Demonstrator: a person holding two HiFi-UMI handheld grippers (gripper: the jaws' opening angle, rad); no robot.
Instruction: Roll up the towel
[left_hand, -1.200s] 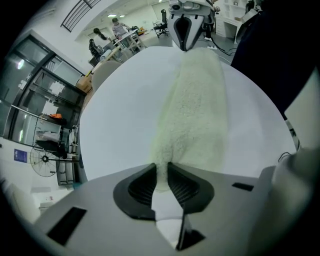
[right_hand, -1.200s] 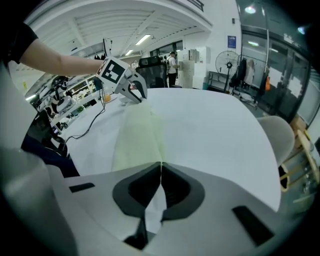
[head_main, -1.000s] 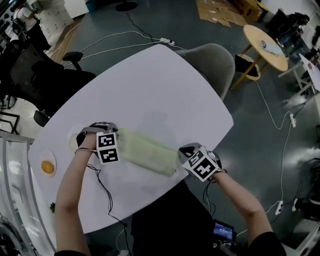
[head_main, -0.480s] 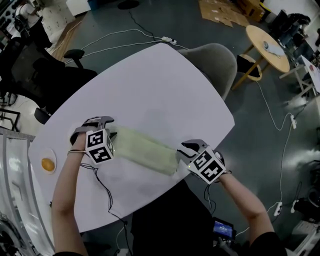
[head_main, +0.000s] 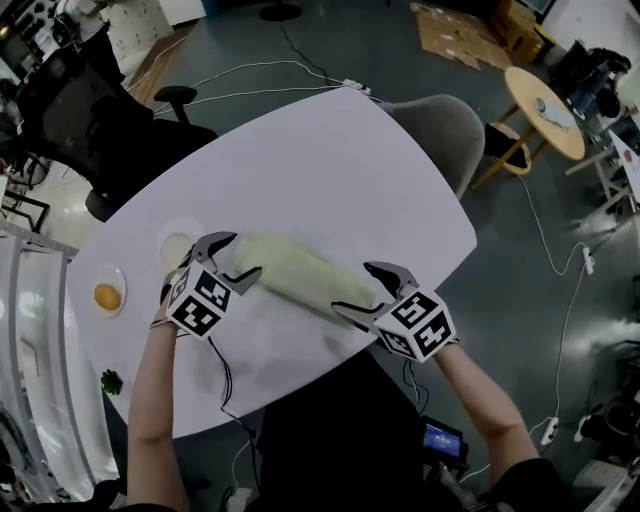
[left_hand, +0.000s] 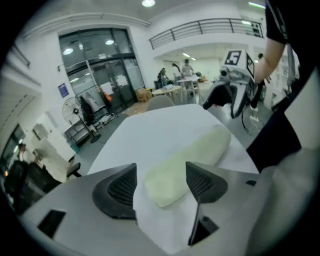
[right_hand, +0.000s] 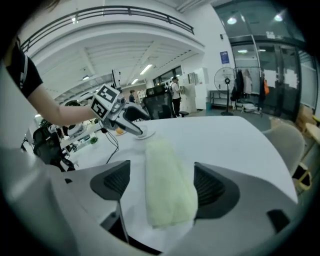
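Here we are over the white oval surface (head_main: 330, 170), and the fluffy pale green towel (head_main: 300, 275) lies rolled into a fat log toward the surface's six o'clock edge, the roll running from ten o'clock to four o'clock in the head view. The left gripper (head_main: 240, 255) hangs at the roll's ten o'clock end, tilted downward. Its dark ribbed fingers (left_hand: 117, 190) have just been opening and stand wide apart, with the towel's end showing between them and neither pad pressing on it. Same story on the other side: the right gripper (head_main: 355, 288) sits at the four o'clock end, and its fingers have just been opening too. They are spread wide, the blunt end of the roll lying between them and not clamped. Just beside the left gripper at nine o'clock there's a flat round white plate (head_main: 178, 243). Farther out the same way is a small white dish with something orange on it (head_main: 107, 296). Past the surface at one o'clock stands a grey shell chair (head_main: 440, 125), and at ten o'clock a black office chair (head_main: 95, 110)
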